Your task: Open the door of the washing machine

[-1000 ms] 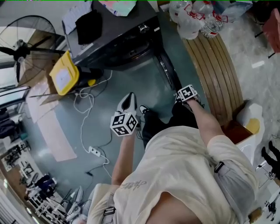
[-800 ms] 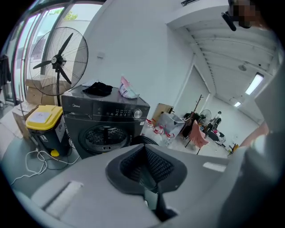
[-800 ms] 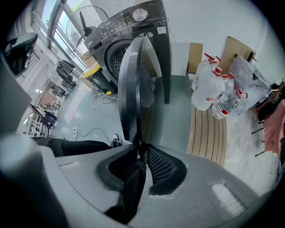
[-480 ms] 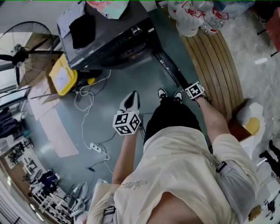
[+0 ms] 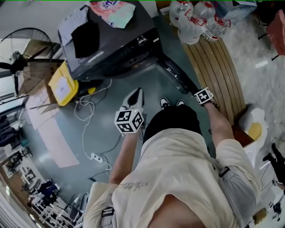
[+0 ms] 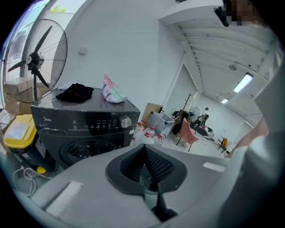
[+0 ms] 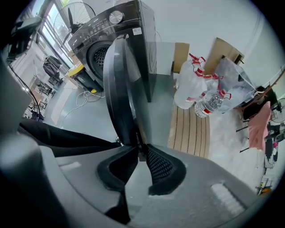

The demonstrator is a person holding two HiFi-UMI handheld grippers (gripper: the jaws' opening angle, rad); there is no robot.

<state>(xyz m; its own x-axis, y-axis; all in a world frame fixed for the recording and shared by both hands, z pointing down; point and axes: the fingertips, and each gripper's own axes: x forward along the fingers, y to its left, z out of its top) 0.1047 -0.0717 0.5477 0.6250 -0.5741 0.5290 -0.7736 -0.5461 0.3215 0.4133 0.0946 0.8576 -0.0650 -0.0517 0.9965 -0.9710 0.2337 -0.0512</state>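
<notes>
The dark washing machine (image 5: 111, 44) stands at the top of the head view. Its round door (image 5: 176, 75) is swung out toward me. My right gripper (image 5: 197, 90) points down and is shut on the door's free edge. In the right gripper view the door (image 7: 120, 89) runs edge-on between the pads of that gripper (image 7: 139, 149), with the drum opening (image 7: 100, 55) behind it. My left gripper (image 5: 138, 92) hangs over the floor in front of the machine, touching nothing. The left gripper view shows this gripper (image 6: 145, 149) shut and empty, facing the machine (image 6: 84, 129).
A black cloth (image 5: 84, 33) and a coloured bag (image 5: 109, 9) lie on the machine. A yellow container (image 5: 62, 82) and a fan (image 5: 20, 49) stand left. Cables and a power strip (image 5: 95, 156) cross the floor. Water bottles (image 5: 196, 18) and a wooden slatted platform (image 5: 218, 67) are right.
The door has swung further out from the machine, and the right gripper has gone rightward with it. The left gripper has shifted slightly up the picture, and the person has stepped back.
</notes>
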